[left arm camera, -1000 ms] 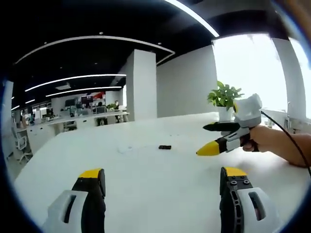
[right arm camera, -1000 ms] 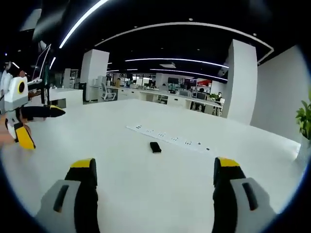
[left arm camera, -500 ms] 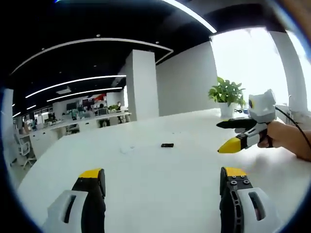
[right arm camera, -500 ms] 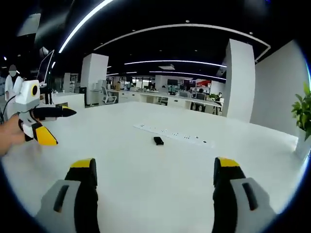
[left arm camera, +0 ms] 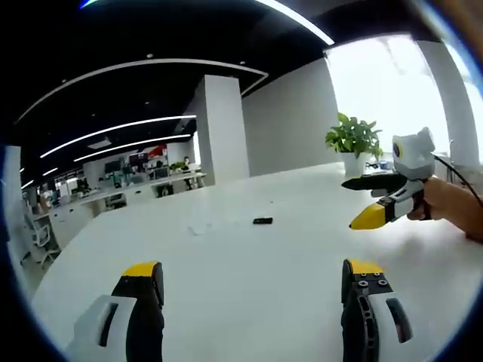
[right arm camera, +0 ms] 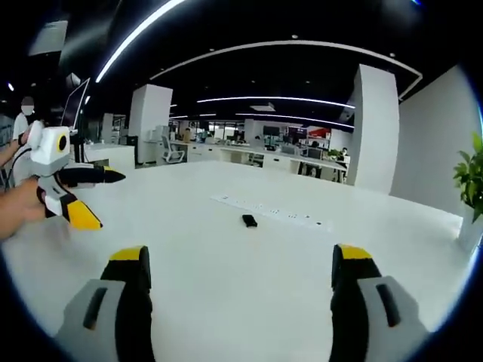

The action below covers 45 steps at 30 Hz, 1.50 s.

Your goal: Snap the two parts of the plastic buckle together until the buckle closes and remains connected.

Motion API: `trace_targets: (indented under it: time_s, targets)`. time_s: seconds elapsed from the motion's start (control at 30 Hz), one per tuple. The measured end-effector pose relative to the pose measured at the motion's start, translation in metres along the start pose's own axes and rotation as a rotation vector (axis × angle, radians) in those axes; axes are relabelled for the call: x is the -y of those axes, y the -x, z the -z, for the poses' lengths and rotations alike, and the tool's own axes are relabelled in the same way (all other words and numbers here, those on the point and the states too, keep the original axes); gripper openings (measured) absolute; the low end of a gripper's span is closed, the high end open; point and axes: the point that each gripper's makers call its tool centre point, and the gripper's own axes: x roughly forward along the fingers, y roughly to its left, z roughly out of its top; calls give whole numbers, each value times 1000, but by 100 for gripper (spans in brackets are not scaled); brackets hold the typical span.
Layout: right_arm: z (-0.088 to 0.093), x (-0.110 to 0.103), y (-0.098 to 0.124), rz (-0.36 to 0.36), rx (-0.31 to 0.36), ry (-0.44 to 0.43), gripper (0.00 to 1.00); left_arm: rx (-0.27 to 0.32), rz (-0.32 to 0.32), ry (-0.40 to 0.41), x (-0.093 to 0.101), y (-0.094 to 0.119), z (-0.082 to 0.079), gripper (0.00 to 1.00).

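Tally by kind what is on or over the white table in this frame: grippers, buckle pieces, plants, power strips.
Grippers: 2, left gripper and right gripper, both open and empty
Black buckle: 1 small dark item, parts not distinguishable
Potted plant: 1
Power strip: 1
Total: 5

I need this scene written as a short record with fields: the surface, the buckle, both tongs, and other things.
surface: white table
buckle: small black piece lying on the table, far ahead of both tongs; too small to tell if joined
left tongs: open, empty, above the table
right tongs: open, empty, above the table
other: white power strip just behind the buckle; potted plant at the table edge
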Motion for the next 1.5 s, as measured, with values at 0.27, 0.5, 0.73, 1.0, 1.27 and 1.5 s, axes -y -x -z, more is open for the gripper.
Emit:
trace_targets:
  time_s: [0.27,0.5,0.73,1.0,1.27,1.5]
  targets:
    - [-1,-1,14,7,19,-13,99,-13,-10,9,-12,-13,2,99]
    - [1,-4,24,6,21,-11,98,-7,-15,15,-17,-17,-1,99]
    - [7,-10,30,-12,12,-5,98,-12,0,12,-12,-18,-1,99]
    - [7,-4,36,-9,24,-23,95,-35,-6,34,-10,-12,5,99]
    - [7,-10,37,-26,23,-33,92,1,-11,62,-3,9,6,99]
    - [15,-12,49,-29,5,-20,94,-12,5,51,8,13,11,99]
